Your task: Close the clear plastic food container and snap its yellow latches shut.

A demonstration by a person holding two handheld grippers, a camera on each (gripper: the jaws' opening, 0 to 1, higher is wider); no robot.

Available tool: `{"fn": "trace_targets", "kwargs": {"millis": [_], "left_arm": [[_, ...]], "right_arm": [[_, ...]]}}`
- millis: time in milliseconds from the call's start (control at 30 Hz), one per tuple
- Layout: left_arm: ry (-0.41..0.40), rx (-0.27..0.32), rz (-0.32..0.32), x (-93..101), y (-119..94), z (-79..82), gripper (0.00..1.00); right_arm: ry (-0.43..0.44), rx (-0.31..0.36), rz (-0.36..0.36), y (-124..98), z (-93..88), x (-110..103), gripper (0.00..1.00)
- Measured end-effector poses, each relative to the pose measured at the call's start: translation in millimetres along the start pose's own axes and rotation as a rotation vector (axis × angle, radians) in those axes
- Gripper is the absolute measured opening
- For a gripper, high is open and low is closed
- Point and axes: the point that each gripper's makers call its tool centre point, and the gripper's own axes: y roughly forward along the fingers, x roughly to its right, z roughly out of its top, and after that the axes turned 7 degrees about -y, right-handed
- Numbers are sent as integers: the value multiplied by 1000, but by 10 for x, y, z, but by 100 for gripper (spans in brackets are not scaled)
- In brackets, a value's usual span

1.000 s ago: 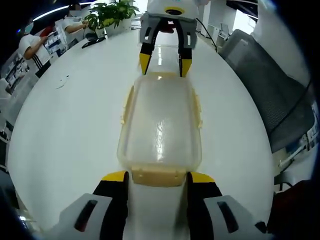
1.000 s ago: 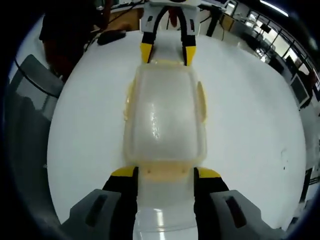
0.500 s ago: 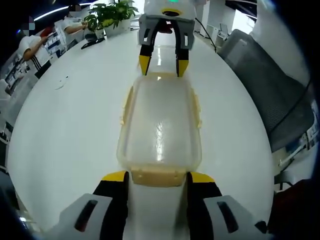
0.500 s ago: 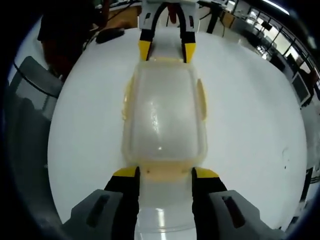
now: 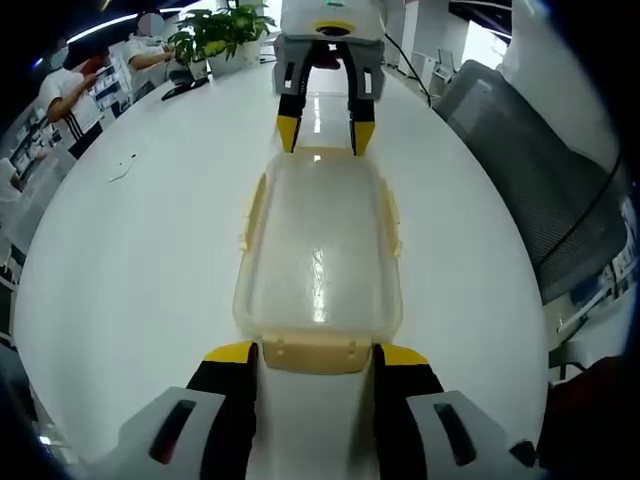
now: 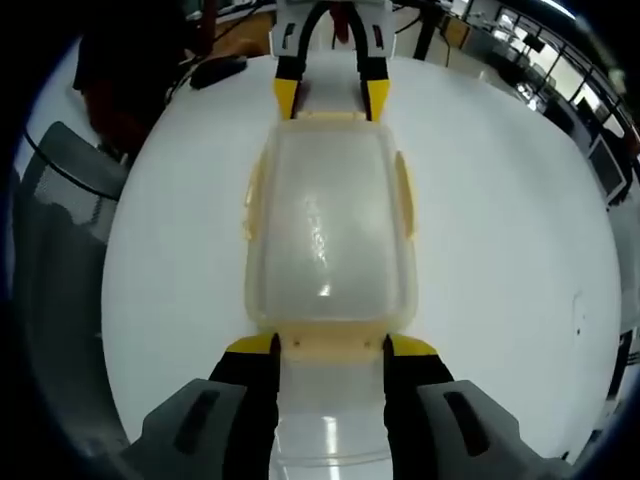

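Note:
The clear plastic food container (image 5: 318, 250) lies lengthwise on the white table (image 5: 120, 250) with its lid on. Pale yellow latches show on its long sides (image 5: 254, 205). My left gripper (image 5: 316, 354) is open, its yellow-tipped jaws flanking the near end latch (image 5: 315, 343). At the far end, my right gripper (image 5: 323, 135) is open just past the container's edge. In the right gripper view the container (image 6: 330, 220) is seen from the other end. There my right gripper (image 6: 331, 346) straddles its end latch (image 6: 330, 333), and the left gripper (image 6: 332, 98) stands by the far latch (image 6: 330, 117).
A grey mesh chair (image 5: 540, 170) stands beside the table on one side, seen also as the chair (image 6: 55, 230) in the right gripper view. A potted plant (image 5: 215, 30) and a dark object (image 5: 185, 85) sit at the table's far end. People sit at desks (image 5: 65, 85) beyond.
In the left gripper view the right gripper has drawn back slightly from the container's far end. The right gripper view has shifted a little. The container and left gripper stay put.

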Motion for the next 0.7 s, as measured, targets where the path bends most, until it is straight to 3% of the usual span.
{"fn": "trace_targets", "kwargs": {"millis": [367, 700], "left_arm": [[13, 10, -12, 11, -10, -2, 34], [11, 8, -12, 15, -23, -1, 34]], "right_arm": [[-10, 1, 8, 1, 6, -17, 37], [-15, 1, 10, -18, 25, -60, 37]]}}
